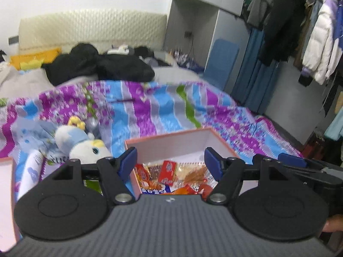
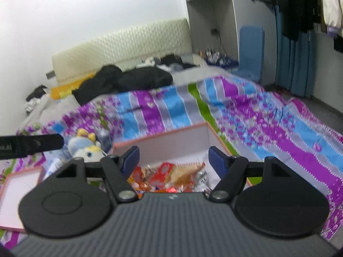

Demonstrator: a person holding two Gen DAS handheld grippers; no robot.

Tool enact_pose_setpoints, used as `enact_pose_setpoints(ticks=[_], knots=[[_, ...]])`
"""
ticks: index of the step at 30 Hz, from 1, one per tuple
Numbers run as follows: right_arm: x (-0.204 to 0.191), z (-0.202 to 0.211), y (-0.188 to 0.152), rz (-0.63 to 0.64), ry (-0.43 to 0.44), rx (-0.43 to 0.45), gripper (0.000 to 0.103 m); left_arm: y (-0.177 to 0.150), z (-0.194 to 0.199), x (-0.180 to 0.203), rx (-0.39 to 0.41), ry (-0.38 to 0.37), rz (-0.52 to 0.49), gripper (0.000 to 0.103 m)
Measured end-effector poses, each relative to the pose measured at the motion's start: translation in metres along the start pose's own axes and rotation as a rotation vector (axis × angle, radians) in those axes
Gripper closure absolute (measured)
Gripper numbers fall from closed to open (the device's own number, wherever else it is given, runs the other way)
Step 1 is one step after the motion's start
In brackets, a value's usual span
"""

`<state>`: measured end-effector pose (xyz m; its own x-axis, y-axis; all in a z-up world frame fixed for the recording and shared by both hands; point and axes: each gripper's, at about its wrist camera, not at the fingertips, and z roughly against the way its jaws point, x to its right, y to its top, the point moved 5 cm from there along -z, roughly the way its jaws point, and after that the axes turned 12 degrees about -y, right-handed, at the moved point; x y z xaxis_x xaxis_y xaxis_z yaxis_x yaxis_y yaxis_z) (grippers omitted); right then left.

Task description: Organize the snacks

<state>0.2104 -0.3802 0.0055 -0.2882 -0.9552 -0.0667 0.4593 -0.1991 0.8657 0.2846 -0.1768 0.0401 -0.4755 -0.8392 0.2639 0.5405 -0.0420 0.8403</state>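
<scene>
Left wrist view: snack packets (image 1: 169, 175) lie piled in an open pink box (image 1: 171, 139) on the striped bedspread (image 1: 150, 107), beside a plush toy (image 1: 83, 143). Left gripper (image 1: 170, 162) and right gripper (image 2: 173, 160) hover above, jaws wide and empty.

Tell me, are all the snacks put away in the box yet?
Mostly, it looks like. The snacks lie piled inside the pink box on the bed. Both the left tongs and the right tongs are open and empty. The box is still uncovered, and what may be its lid lies beside it.
</scene>
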Motion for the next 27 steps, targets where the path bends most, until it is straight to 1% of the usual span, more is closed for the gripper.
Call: enact_pose_setpoints(ticks=[5, 10, 12, 15, 20, 24, 27], knots=[[-0.003, 0.04, 0.008, -0.008, 0.02, 0.059, 0.03, 0.003, 0.048, 0.014, 0.053, -0.007, -0.009, 0.029], [-0.002, 0.072, 0.003, -0.02, 0.031, 0.091, 0.03, -0.006, 0.09, 0.025, 0.084, -0.006, -0.017, 0.029], [-0.001, 0.082, -0.001, -0.029, 0.034, 0.093, 0.03, -0.011, 0.102, 0.029, 0.083, -0.006, -0.031, 0.029], [0.003, 0.096, -0.009, -0.035, 0.032, 0.093, 0.03, -0.02, 0.121, 0.033, 0.088, 0.015, -0.049, 0.029], [0.005, 0.114, -0.025, -0.019, 0.031, 0.094, 0.03, -0.037, 0.146, 0.035, 0.098, 0.03, -0.036, 0.029], [0.005, 0.12, -0.042, -0.017, 0.037, 0.072, 0.03, -0.057, 0.158, 0.035, 0.093, 0.036, -0.023, 0.029], [0.003, 0.122, -0.058, -0.02, 0.048, 0.052, 0.03, -0.074, 0.161, 0.035, 0.075, 0.039, -0.012, 0.029]])
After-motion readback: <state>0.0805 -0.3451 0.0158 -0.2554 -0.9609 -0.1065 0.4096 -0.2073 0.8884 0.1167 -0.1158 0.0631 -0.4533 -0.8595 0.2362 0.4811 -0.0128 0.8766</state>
